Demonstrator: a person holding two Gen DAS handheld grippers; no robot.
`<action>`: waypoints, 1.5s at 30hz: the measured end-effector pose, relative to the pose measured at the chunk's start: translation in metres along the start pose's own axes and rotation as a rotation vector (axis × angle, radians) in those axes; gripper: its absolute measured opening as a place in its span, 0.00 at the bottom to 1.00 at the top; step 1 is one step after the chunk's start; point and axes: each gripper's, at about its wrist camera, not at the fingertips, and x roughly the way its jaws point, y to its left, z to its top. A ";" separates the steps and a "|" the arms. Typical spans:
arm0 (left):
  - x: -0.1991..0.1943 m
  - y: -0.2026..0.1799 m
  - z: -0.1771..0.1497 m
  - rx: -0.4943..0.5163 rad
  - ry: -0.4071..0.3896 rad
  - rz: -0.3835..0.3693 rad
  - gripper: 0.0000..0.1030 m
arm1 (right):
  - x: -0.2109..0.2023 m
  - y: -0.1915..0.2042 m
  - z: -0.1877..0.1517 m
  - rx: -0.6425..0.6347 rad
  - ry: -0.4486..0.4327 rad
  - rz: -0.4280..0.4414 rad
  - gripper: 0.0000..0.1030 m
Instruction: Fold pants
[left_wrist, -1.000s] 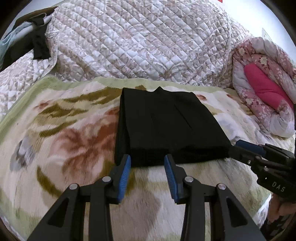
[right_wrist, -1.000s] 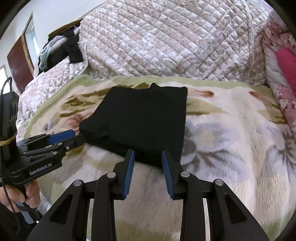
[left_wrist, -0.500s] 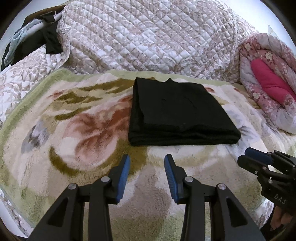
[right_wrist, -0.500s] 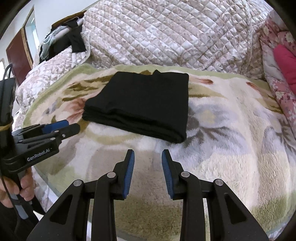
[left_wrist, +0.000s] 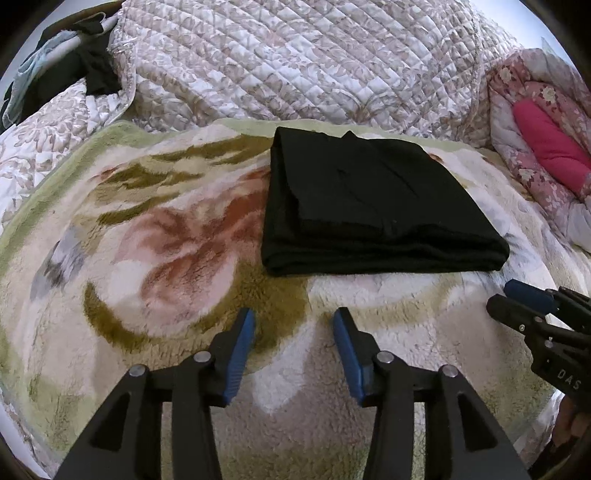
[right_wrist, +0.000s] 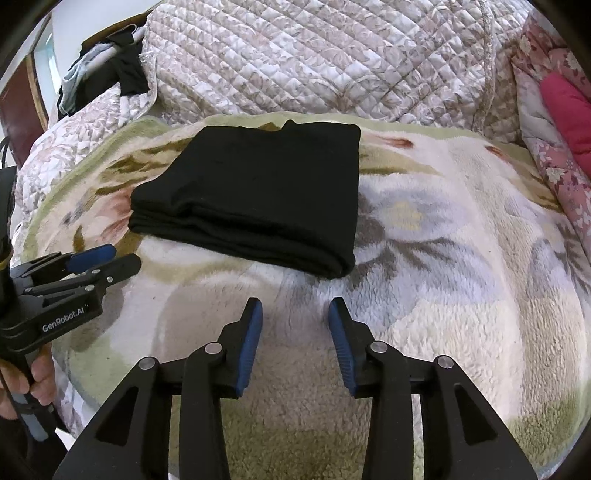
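The black pants (left_wrist: 369, 206) lie folded into a flat rectangle on the floral fleece blanket (left_wrist: 166, 258); they also show in the right wrist view (right_wrist: 258, 195). My left gripper (left_wrist: 293, 321) is open and empty, a short way in front of the fold's near edge. It also shows at the left of the right wrist view (right_wrist: 110, 260). My right gripper (right_wrist: 294, 308) is open and empty, just in front of the pants' near right corner. It shows at the right of the left wrist view (left_wrist: 517, 299).
A quilted cover (left_wrist: 295, 62) is heaped behind the blanket. A pink floral duvet (left_wrist: 546, 155) lies at the right. Dark and light clothes (left_wrist: 66, 70) hang at the far left. A hand (right_wrist: 33, 376) holds the left gripper's handle near the bed edge.
Both grippers have pulled back from the pants' near edge, which they touched a second ago. The folded pants stay flat on the blanket.
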 end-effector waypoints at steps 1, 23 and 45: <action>0.000 -0.001 0.000 0.005 -0.002 0.002 0.49 | 0.000 0.000 0.000 0.000 0.000 0.001 0.38; 0.001 -0.005 -0.003 0.035 0.007 -0.005 0.59 | 0.000 0.000 -0.001 0.002 -0.006 0.002 0.40; 0.001 -0.005 -0.003 0.039 0.012 -0.004 0.60 | 0.000 0.001 -0.002 0.003 -0.007 0.000 0.41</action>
